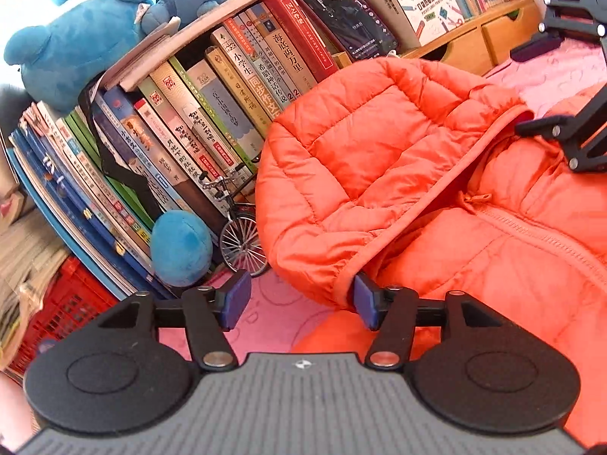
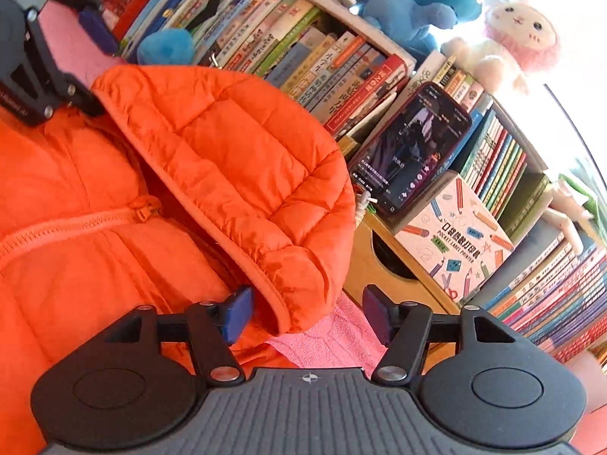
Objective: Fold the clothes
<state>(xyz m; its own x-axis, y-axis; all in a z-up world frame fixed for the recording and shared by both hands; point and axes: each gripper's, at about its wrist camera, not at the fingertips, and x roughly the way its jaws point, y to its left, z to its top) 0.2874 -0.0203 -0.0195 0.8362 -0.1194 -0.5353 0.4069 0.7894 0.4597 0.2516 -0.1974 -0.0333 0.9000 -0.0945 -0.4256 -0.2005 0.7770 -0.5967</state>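
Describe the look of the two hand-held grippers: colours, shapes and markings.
Each hand-held gripper, left and right, has a grey ribbed body bearing a small round emblem, two black round discs at the sides, and black link arms joined by silver pivot bolts. The fingers end in flat blue pads. No cables, hands or sleeves show.

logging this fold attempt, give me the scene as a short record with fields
garment: orange puffer jacket, zipped, lying on a pink cover
hood: spread flat above the collar, toward the books
left tongs: open, at the hood's edge, not pinching it
right tongs: open, hood's edge between the pads, not pinched
background: phone propped on a printed box, blue plush toys
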